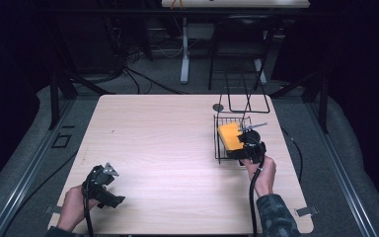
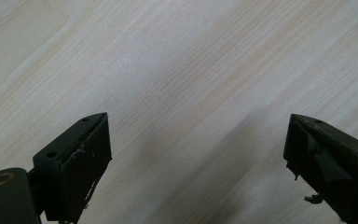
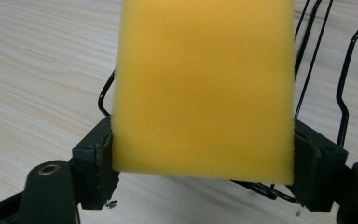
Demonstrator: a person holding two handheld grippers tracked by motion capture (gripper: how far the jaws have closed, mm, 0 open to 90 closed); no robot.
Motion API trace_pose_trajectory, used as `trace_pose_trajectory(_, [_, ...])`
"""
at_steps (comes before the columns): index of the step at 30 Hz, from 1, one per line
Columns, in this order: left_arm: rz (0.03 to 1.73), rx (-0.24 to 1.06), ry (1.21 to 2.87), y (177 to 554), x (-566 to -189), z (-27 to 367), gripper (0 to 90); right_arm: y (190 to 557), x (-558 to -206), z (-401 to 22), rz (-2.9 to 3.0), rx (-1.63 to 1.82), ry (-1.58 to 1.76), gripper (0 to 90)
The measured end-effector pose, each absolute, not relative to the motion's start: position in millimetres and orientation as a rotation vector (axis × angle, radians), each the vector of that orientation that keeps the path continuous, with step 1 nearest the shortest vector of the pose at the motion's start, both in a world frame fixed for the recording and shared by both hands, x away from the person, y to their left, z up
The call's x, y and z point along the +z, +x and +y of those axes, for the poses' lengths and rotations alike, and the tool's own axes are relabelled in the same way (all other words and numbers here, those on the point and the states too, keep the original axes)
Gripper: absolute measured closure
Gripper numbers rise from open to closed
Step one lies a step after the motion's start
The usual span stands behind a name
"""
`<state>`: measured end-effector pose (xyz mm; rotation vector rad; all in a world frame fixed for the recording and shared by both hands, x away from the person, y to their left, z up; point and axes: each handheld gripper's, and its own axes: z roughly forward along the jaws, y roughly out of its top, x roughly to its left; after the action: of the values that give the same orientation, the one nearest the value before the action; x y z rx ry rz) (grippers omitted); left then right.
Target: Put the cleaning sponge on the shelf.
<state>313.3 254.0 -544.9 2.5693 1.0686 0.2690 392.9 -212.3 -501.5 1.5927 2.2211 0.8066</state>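
Right gripper view: sponge (image 3: 203, 88) in right claw (image 3: 203, 163) hides basket (image 3: 349, 93).

left gripper (image 1: 109, 171): low, near table edge, jaws spread wide | right gripper (image 1: 246, 140): reaching forward, jaws clamped on held item

High overview; close gripper cameras over table (image 1: 168, 148)

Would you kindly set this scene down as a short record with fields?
surface: pale wooden table
right tongs: shut on the yellow sponge, its sides pressed between the jaws
sponge position: over the black wire basket at the table's right side
left tongs: open, holding nothing, above bare table near the front left corner
behind basket: black wire stand
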Motion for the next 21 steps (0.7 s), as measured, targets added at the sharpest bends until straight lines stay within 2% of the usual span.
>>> trace_pose_trajectory(21, [1.062,0.269,2.57,311.5,-544.7,254.1,7.6,399.0,-508.8,-215.3,2.146,0.775,1.691,22.7])
